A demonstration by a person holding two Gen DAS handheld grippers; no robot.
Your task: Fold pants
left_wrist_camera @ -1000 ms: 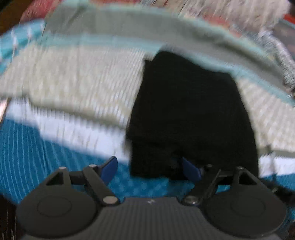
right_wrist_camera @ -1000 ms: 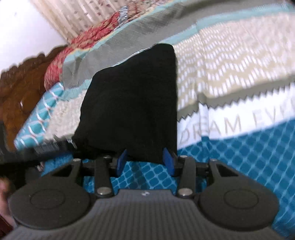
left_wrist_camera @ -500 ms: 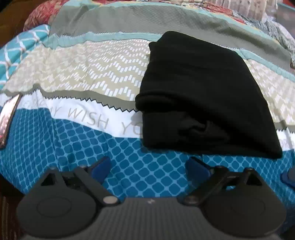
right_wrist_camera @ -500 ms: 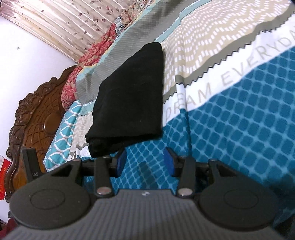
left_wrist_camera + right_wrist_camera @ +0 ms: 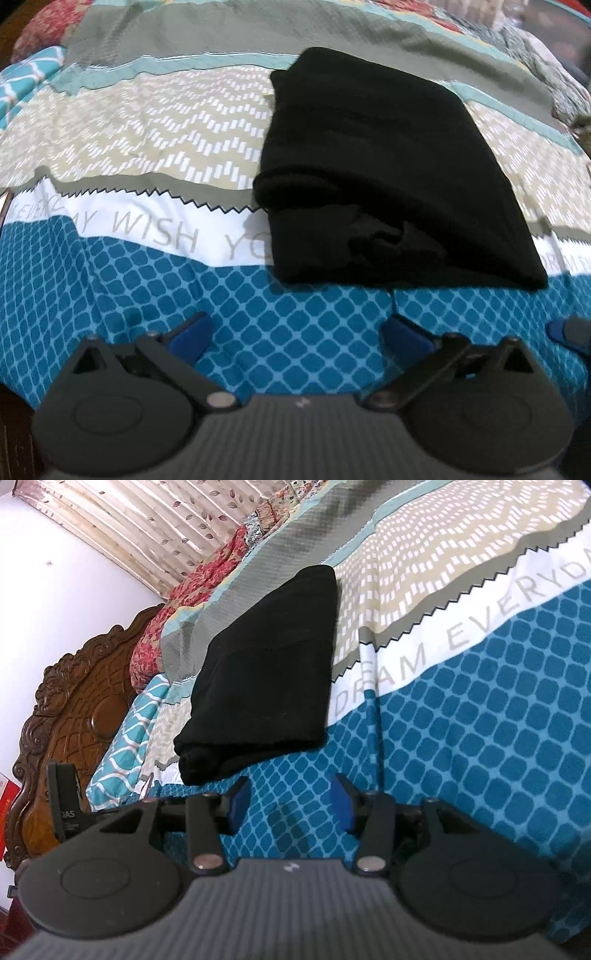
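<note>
Black pants [image 5: 384,177] lie folded into a compact stack on the patterned bedspread [image 5: 147,266]. In the left wrist view my left gripper [image 5: 299,334] hovers over the blue checked cloth just in front of the stack; its jaws are opening wide and nothing is between them. The right wrist view shows the same pants [image 5: 266,672] from their right side. My right gripper [image 5: 290,803] is short of the stack's near corner, its jaws opening, with only bedspread [image 5: 480,738] showing between the blue pads. One blue pad of the right gripper [image 5: 557,329] shows at the left view's right edge.
A carved wooden headboard [image 5: 74,716] stands at the left of the right wrist view, with a red floral quilt [image 5: 192,602] and pleated curtains [image 5: 147,520] behind. The bedspread carries printed grey lettering [image 5: 155,232]. A dark device [image 5: 64,805] sticks up at the left edge.
Both grippers have let go of the pants and drawn back from the stack. The left jaws have spread much wider; the right jaws have widened slightly. The pants lie still.
</note>
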